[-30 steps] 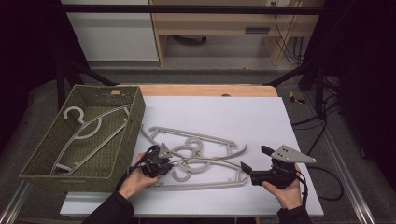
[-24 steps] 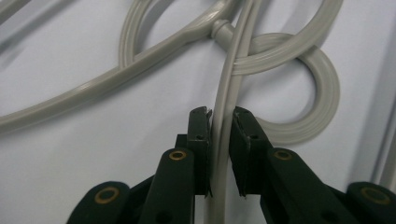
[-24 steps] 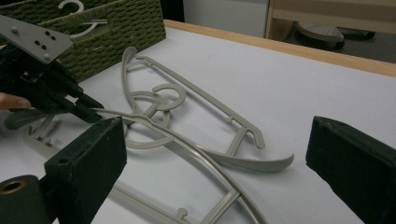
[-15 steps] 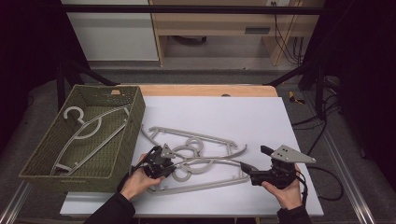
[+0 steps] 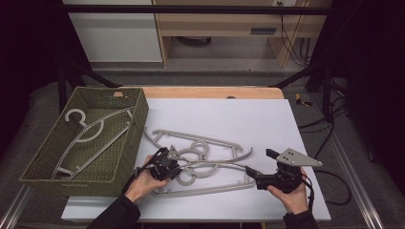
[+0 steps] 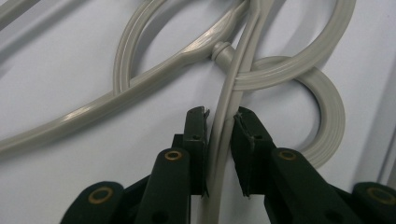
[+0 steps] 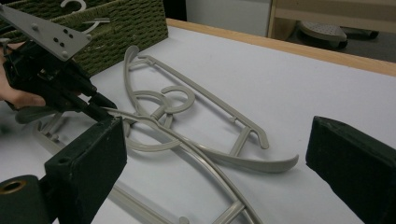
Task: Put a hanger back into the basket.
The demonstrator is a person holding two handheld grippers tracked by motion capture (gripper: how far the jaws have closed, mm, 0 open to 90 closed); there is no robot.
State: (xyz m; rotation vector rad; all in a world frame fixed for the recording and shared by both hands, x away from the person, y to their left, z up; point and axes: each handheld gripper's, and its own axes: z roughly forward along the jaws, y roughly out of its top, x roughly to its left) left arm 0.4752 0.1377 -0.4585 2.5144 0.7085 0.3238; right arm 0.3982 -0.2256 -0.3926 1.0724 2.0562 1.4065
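Two grey plastic hangers lie tangled on the white table, the far hanger [image 5: 200, 138] and the near hanger [image 5: 210, 188]. My left gripper [image 5: 179, 164] is at their hooks, shut on a thin arm of the near hanger [image 6: 233, 79], which runs up between the pads [image 6: 196, 135]. A hook loop [image 6: 327, 107] curls just beyond the jaws. My right gripper [image 5: 253, 174] rests by the near hanger's right end, its jaws wide open with nothing pressed between them. From the right gripper [image 7: 217, 140] I see the left gripper [image 7: 100, 105] holding the curved arm.
A green woven basket [image 5: 138, 119] stands at the table's left and holds another grey hanger [image 5: 95, 131]. It shows as the basket [image 7: 130, 23] behind the left hand. The table's wooden far edge [image 5: 215, 91] lies beyond bare white surface.
The left hand has edged slightly right with the hanger arm in its jaws, and the near hanger has shifted a little. The right hand has kept still.
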